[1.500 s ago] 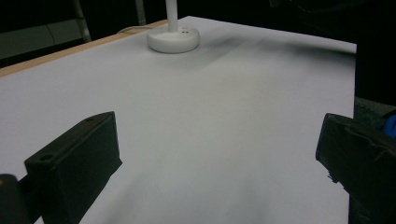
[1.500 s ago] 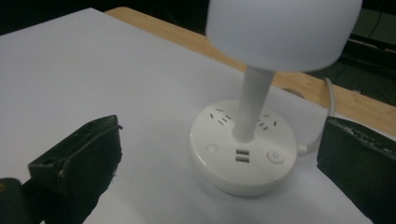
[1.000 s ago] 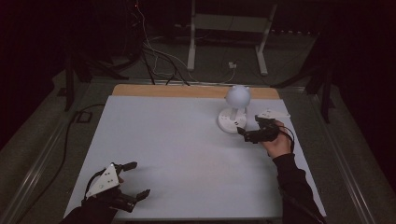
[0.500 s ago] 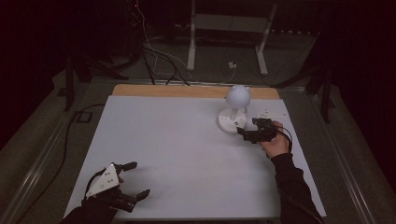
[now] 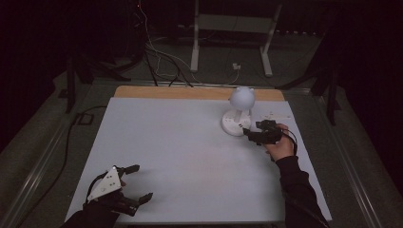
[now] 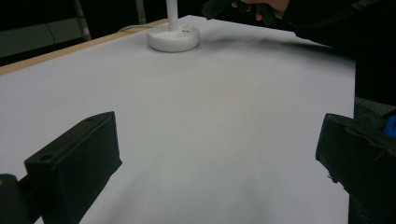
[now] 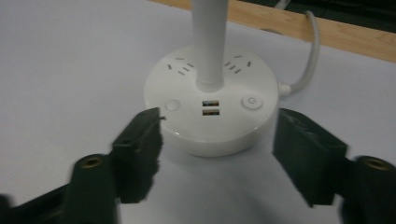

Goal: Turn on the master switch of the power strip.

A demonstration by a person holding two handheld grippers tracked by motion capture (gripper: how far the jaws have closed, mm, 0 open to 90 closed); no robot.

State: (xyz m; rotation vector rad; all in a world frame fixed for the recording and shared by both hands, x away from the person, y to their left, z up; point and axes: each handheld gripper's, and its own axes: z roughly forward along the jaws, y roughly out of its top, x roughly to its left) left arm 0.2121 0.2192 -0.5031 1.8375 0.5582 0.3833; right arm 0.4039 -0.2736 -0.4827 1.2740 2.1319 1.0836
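Observation:
A white desk lamp stands at the table's far right, with a round base [image 5: 234, 124] and a globe head [image 5: 242, 97]. The base [image 7: 210, 107] carries sockets, two USB ports and two round buttons. My right gripper [image 5: 248, 133] sits low at the base's near side. Its jaws have just been closing, and they now flank the front of the base [image 7: 218, 123] with the pads close to its sides; no firm press shows. My left gripper [image 5: 141, 182] rests open at the near left, with only bare table between its jaws [image 6: 215, 154].
A white sheet [image 5: 190, 156] covers the table, with a wooden strip [image 5: 190, 92] along the far edge. The lamp's white cable [image 7: 310, 56] leaves the base toward that edge. Cables and a metal stand [image 5: 230, 42] lie on the floor beyond.
The right hand has edged slightly toward the lamp base. The left gripper has stayed where it was.

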